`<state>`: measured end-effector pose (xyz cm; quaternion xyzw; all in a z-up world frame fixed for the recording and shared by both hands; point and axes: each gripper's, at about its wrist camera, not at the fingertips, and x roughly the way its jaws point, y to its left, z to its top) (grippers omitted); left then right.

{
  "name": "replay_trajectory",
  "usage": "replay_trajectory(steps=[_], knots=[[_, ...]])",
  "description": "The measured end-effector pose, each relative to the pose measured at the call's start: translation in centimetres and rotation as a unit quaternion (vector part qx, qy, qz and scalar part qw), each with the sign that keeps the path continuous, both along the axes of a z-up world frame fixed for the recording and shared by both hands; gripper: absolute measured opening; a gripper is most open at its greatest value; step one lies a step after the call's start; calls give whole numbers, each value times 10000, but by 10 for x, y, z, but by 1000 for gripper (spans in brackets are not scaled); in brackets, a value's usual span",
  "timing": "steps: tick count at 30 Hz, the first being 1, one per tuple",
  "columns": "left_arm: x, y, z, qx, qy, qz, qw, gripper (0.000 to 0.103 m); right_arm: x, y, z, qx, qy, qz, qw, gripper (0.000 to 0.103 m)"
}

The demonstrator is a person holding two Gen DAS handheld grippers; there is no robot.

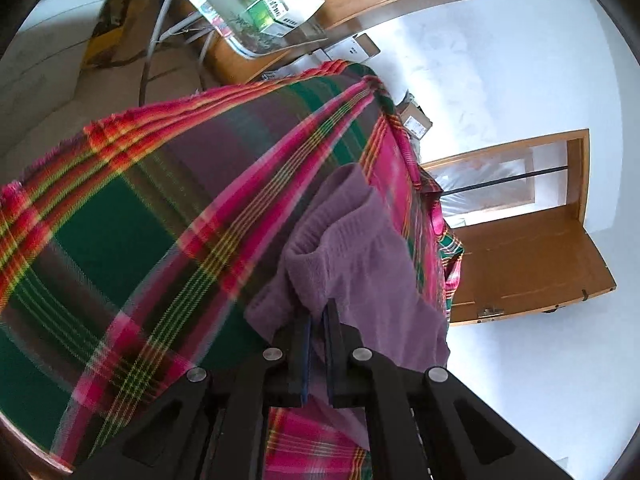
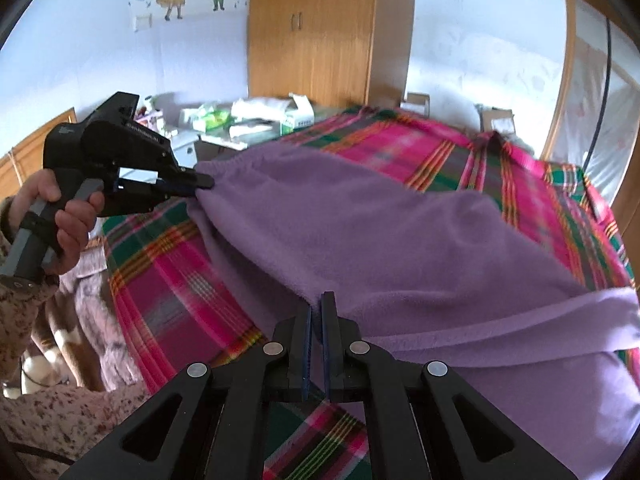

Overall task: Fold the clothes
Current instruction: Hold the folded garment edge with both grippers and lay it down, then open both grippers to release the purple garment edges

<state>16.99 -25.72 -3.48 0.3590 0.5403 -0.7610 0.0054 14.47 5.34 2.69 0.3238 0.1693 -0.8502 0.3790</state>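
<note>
right wrist: both claws pinch purple garment (image 2: 360,220)

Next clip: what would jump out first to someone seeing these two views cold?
The purple fleece garment dominates, held between both grippers above a bed covered in a loud pink-and-green plaid sheet. The left gripper, in a person's hand at the left of the right wrist view, pinches the garment's gathered edge; the right gripper clamps its near edge. Behind stands a wooden wardrobe.
</note>
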Motion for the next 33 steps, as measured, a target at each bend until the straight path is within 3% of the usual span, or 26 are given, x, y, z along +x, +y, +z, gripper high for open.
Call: replay_trajectory(steps=[8,11,16,22,25,28,33], knots=[[1,2,-1,-73,-66,27,9999,6,-10,-1,-19,79,-456,-86,9989,8],[1,7,7,-383,-128,-3,9992,9,-14,16,-14,-150,-559,-233,9981,11],[9,23,34,-1259,-120,98,9919,16,-20,44,-5,-533,-728,-478,9948,21],[16,36,56,-1738,132,71,9847,19,-28,78,5,-990,-930,-769,9877,21],[8,54,61,-1887,246,-232,9814,22,-44,98,6,-1076,-987,-1136,9827,21],[-8,84,59,-1934,370,-842,9768,22,-62,119,7,-1121,-1032,-1562,9759,21],[-36,133,56,-1994,575,-1849,9606,22,-94,153,7,-1192,-1101,-2265,9604,21]])
